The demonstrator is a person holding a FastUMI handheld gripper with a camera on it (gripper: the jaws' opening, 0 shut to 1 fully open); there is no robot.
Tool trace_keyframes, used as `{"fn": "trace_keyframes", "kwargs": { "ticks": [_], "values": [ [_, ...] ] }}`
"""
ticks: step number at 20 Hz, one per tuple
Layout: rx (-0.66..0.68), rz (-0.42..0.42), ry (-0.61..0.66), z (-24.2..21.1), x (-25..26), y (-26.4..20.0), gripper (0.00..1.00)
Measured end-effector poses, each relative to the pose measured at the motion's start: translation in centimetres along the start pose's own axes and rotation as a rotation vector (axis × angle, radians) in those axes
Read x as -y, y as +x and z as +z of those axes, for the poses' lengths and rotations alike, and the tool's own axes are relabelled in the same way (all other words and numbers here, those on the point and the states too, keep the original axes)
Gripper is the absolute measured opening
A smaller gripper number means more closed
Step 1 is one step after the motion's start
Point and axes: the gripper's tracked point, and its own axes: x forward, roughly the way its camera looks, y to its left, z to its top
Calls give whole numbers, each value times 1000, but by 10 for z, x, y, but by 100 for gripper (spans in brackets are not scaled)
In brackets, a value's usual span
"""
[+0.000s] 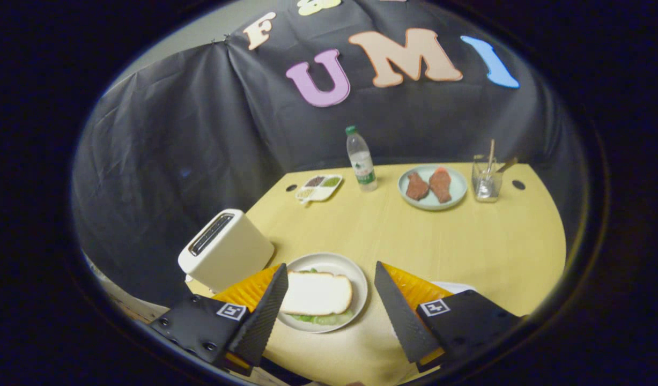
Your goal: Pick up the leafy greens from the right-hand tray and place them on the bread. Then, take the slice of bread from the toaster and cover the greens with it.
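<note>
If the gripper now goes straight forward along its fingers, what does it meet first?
Probably the bread slice lying over greens on the white plate, between the open gripper's fingers. Depth is unclear; it may pass above.

The bread slice [316, 292] hides most of the leafy greens [323, 319], the left finger [261, 316] of the open gripper [329, 316] overlaps the plate [355, 273], and the divided dish [319, 187] holds contents too small to tell.
</note>
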Motion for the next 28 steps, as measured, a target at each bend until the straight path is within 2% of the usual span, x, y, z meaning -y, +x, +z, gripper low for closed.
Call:
{"fn": "trace_keyframes", "kwargs": {
  "ticks": [5,9,16,21,28],
  "values": [
    [167,-86,-62,51,16,-45,100],
    [334,-196,-145,90,31,-81,100],
    [583,-342,-159,148,42,-137,100],
    [629,-401,-144,159,55,-150,100],
    [642,-425,-130,167,67,-140,100]
  ]
}}
